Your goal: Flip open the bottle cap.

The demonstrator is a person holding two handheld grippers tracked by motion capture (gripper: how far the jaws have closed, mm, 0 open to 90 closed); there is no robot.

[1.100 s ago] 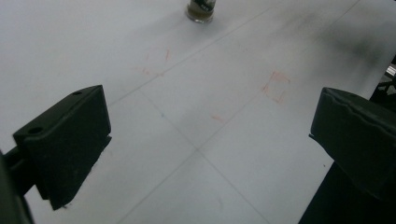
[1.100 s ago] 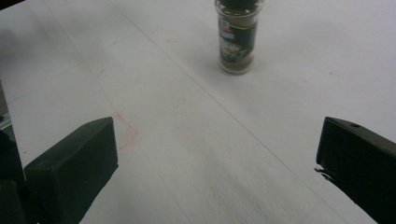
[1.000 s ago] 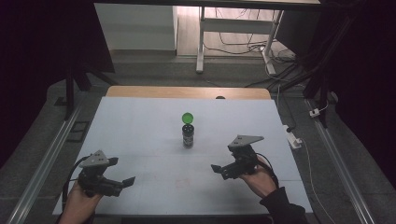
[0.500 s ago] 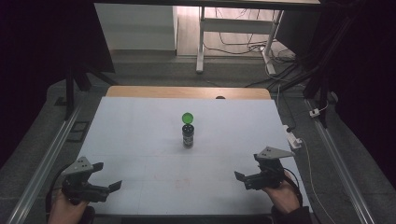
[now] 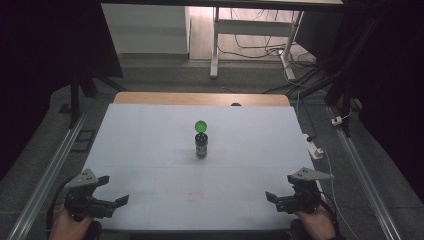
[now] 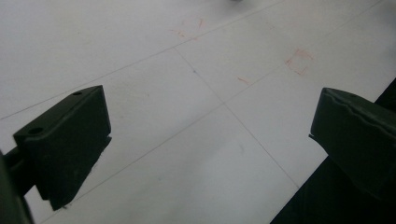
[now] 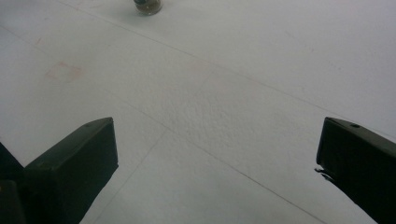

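Note:
A small dark jar (image 5: 201, 145) stands upright in the middle of the white table (image 5: 150, 150), with a green lid (image 5: 201, 125) just behind its top. The jar's base (image 7: 147, 6) shows at the top edge of the right gripper view. My left gripper (image 5: 117, 202) is at the table's near left corner, open, nothing between its jaws. My right gripper (image 5: 272, 198) is at the near right corner, also open and empty. Both gripper views look along wide-apart black jaws onto bare table surface.
A faint red square mark (image 5: 196, 195) lies on the table near the front middle; it also shows in the left gripper view (image 6: 298, 60) and the right gripper view (image 7: 63, 71). A white plug (image 5: 314, 150) lies off the right edge. Metal rails run along both sides.
Both grippers have pulled back toward the near edge and outward to the table's front corners. The jar and lid have not moved.

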